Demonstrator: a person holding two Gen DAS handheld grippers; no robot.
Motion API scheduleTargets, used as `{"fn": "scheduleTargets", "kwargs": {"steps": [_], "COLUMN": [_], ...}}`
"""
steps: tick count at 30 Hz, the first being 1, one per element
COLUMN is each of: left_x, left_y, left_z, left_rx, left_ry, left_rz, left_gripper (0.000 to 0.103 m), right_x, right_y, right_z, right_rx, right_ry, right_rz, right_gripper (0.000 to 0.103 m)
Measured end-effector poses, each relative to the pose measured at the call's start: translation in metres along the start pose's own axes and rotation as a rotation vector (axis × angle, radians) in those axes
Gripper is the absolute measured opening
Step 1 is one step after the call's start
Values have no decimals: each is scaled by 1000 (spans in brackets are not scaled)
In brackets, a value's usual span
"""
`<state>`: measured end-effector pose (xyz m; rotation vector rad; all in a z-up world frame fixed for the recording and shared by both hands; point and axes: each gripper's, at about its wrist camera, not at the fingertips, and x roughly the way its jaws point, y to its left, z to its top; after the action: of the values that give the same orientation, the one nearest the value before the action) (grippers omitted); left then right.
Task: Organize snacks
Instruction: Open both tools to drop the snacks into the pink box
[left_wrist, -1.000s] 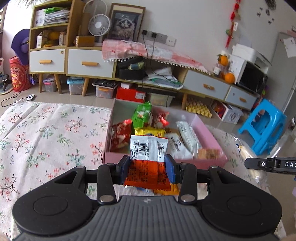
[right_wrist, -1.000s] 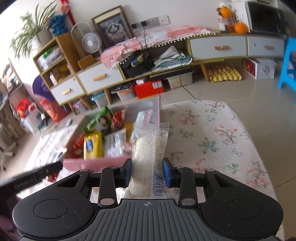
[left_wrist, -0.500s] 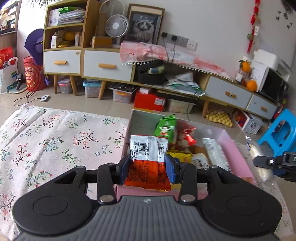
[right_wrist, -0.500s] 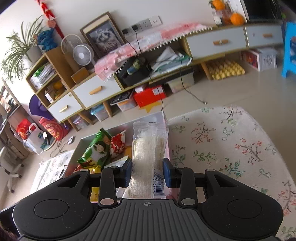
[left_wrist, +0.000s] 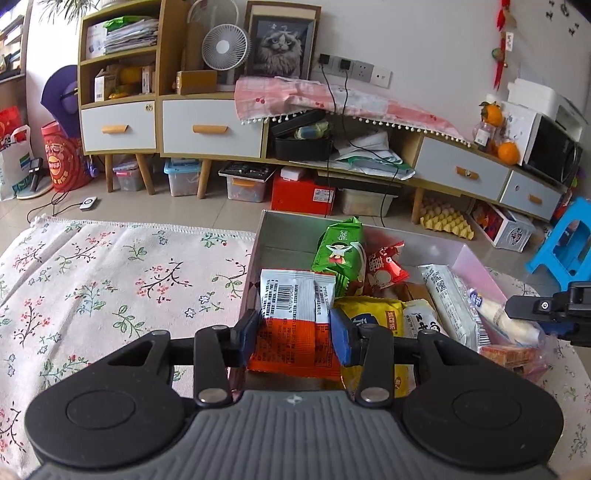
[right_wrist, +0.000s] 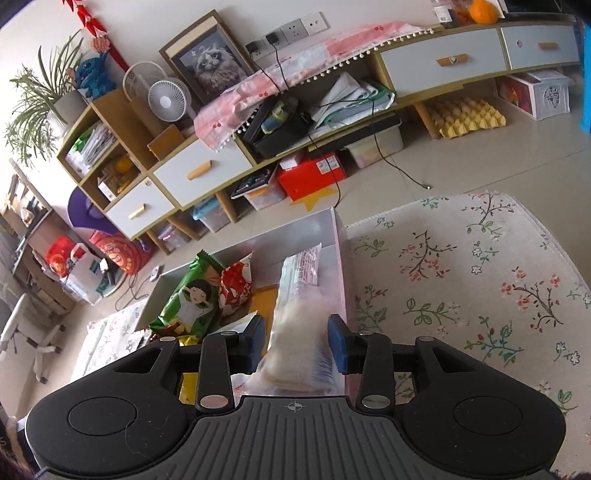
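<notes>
Two snacks reach the pink plastic box (left_wrist: 476, 264): the right gripper (right_wrist: 297, 341), jaws just opening, drops its clear wrapped cake (right_wrist: 295, 332) at 12 o'clock; the left gripper (left_wrist: 293, 334) stays clamped on the orange-and-white packet (left_wrist: 295, 317).

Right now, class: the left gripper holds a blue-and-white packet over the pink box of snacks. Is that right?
Not quite. The left wrist view shows the packet in the left gripper is orange and white, not blue and white. It is held over the pink box of snacks.
</notes>
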<state>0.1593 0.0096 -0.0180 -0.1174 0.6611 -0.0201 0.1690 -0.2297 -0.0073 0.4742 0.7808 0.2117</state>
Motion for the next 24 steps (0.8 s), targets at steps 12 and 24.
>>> {"fn": "scheduleTargets", "kwargs": {"steps": [12, 24], "left_x": [-1, -20], "left_y": [-4, -7], "left_z": [2, 1], "left_rx": [6, 21], "left_ry": [17, 85], "left_rz": [-25, -83], "left_gripper": [58, 85], "right_x": [-7, -35], "right_y": [2, 15], "right_z": [3, 2], "right_rx": [-8, -1], "right_ry": [-15, -21], "right_rz": [-5, 7], "right_gripper": [53, 78]}}
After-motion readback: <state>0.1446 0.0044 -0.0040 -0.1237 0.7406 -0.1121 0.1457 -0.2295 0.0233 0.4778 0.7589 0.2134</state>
